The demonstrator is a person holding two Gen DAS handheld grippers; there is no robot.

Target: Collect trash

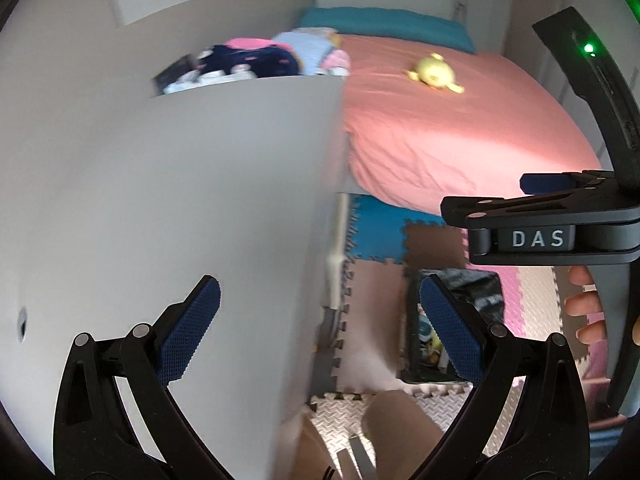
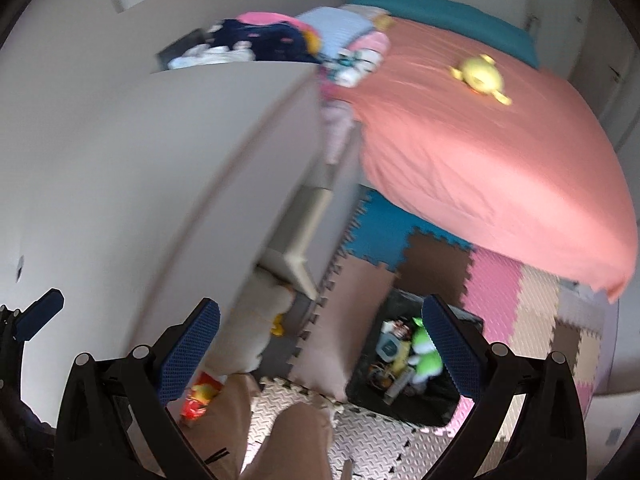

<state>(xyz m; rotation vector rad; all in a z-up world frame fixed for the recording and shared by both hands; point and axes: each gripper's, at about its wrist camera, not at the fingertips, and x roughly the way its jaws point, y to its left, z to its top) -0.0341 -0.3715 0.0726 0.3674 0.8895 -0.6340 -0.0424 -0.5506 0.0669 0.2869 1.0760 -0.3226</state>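
Observation:
My left gripper (image 1: 320, 330) is open and empty, held in front of a white cabinet side (image 1: 200, 200). My right gripper (image 2: 320, 344) is open and empty above the foam floor mats. A black bin (image 2: 404, 364) lined with a bag stands on the mats below the right gripper and holds several pieces of trash, among them a green item (image 2: 426, 350). The bin also shows in the left wrist view (image 1: 432, 344), partly behind my right finger. A red and yellow wrapper (image 2: 200, 398) lies on the floor by the cabinet's foot. The right gripper body (image 1: 540, 216) shows in the left wrist view.
A bed with a pink sheet (image 2: 480, 152) fills the right, with a yellow plush toy (image 2: 480, 74) on it. Clothes and toys (image 2: 280, 44) are piled on the cabinet top. Coloured foam mats (image 2: 500, 292) cover the floor. The person's legs (image 2: 288, 432) show at the bottom.

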